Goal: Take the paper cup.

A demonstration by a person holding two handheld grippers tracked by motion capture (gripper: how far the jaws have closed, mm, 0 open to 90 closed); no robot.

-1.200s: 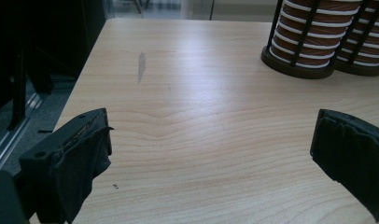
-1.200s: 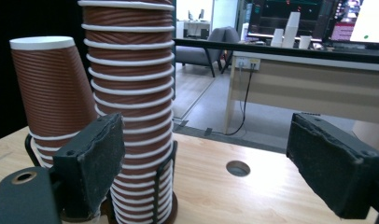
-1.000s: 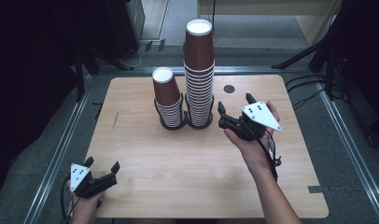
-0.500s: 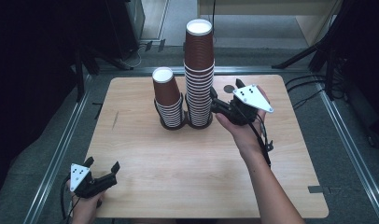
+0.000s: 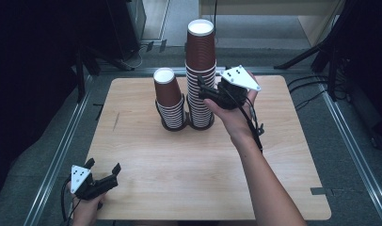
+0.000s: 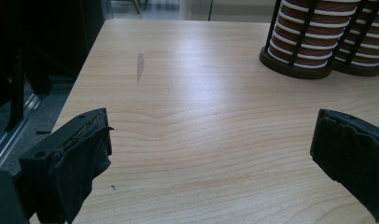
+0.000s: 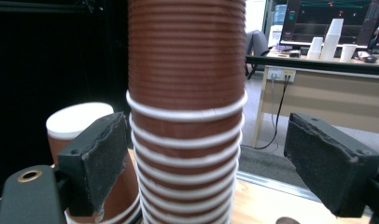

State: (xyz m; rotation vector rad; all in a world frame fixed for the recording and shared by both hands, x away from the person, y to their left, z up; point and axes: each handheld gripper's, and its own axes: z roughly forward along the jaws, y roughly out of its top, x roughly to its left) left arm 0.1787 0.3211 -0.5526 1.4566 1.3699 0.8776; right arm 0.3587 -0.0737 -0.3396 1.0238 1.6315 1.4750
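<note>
Two stacks of brown paper cups stand side by side in a black wire holder [image 5: 169,126] at the far middle of the worktop [image 5: 189,174]. The holder's uprights keep the nested cups from leaning or toppling. The tall stack [image 5: 200,66] is on the right and the short stack [image 5: 167,94] touches it on the left.

The right gripper [image 5: 201,87] comes at the tall stack from its right side, about halfway up. Its jaws are open and straddle the stack, with a gap showing on each side, so the pads do not press on the cups yet. In the right gripper view the jaws sit level with the white rims just below the stack's smooth brown upper part [image 7: 186,70]. That height looks chosen for pinching off the upper batch rather than the whole column (a guess from the aim alone).

The left gripper [image 5: 103,165] rests low at the near left corner of the worktop, well apart from the cups. Its jaws are spread wide over bare wood and hold nothing. It seems parked there to stay clear of the working hand.
</note>
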